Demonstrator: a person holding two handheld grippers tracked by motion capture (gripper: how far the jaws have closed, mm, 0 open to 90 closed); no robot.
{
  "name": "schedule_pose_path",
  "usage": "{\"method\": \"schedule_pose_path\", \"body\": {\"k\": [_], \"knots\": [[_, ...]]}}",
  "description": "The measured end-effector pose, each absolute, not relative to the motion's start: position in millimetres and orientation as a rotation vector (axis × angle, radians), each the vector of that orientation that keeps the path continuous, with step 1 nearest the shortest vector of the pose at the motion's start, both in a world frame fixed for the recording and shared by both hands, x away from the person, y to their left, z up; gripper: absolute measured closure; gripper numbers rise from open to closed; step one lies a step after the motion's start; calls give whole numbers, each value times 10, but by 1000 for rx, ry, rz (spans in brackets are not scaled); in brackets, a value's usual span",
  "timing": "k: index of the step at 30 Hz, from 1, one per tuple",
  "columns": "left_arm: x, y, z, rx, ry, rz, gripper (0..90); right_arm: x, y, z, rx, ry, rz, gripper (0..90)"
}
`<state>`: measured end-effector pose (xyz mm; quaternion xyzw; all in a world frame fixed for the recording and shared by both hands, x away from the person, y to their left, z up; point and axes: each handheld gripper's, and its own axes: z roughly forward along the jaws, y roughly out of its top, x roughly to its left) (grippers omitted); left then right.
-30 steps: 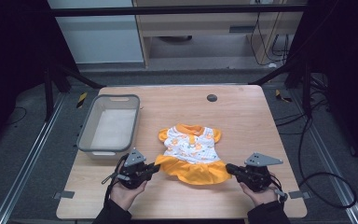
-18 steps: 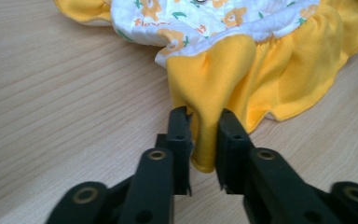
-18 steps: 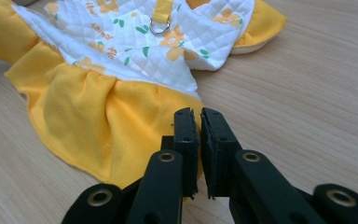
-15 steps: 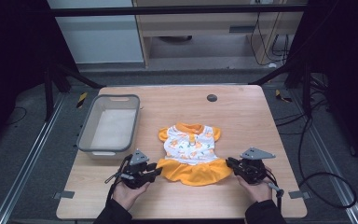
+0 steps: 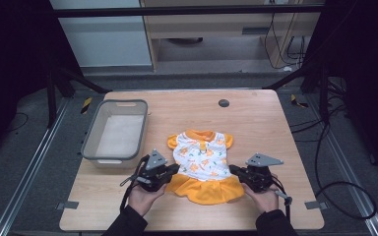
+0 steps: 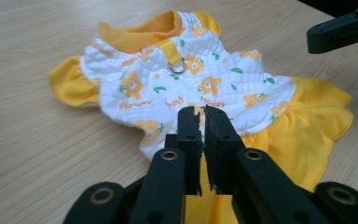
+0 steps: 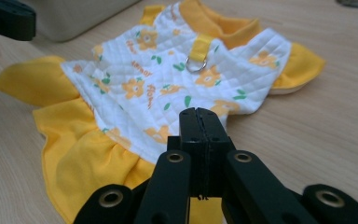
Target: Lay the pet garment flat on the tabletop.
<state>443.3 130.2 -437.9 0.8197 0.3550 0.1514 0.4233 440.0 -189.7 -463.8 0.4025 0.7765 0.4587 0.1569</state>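
At the left of the wooden surface (image 5: 256, 118) stands a grey tub (image 5: 114, 132), well apart from your work. Just right of it, your left hand-held gripper (image 5: 173, 170) sits at the left edge of the little dress (image 5: 203, 162), where the white quilted top meets the orange skirt. In the left gripper view its jaws stand almost together, with only a thin slit between them, and a fold of the orange skirt runs up into that slit, so it is gripping the dress (image 6: 200, 88) at the waist.

The dress lies flat near the front middle of the surface, collar pointing away from you, skirt towards you (a small metal ring (image 6: 177, 66) sits on the yellow strap below the collar).

Further right, your right hand-held gripper (image 5: 235, 170) is at the dress's right edge, at the same waist line. In the right gripper view its jaws are pressed fully together over the hem of the white top (image 7: 177, 79), with orange cloth showing just beneath them; it is clamped on the dress. Both of your hands rest low on the surface behind the grippers.
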Motion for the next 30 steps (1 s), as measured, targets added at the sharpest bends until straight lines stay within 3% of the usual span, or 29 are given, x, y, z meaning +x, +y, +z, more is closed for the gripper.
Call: {"method": "schedule_pose_path", "body": {"k": [11, 30], "knots": [[4612, 1172, -4805, 2215, 922, 368, 872, 4448, -1660, -4899, 1147, 2385, 1165, 900], [4323, 1190, -4920, 2256, 890, 319, 877, 4300, -1650, -4978, 1105, 2513, 1126, 886]]}}
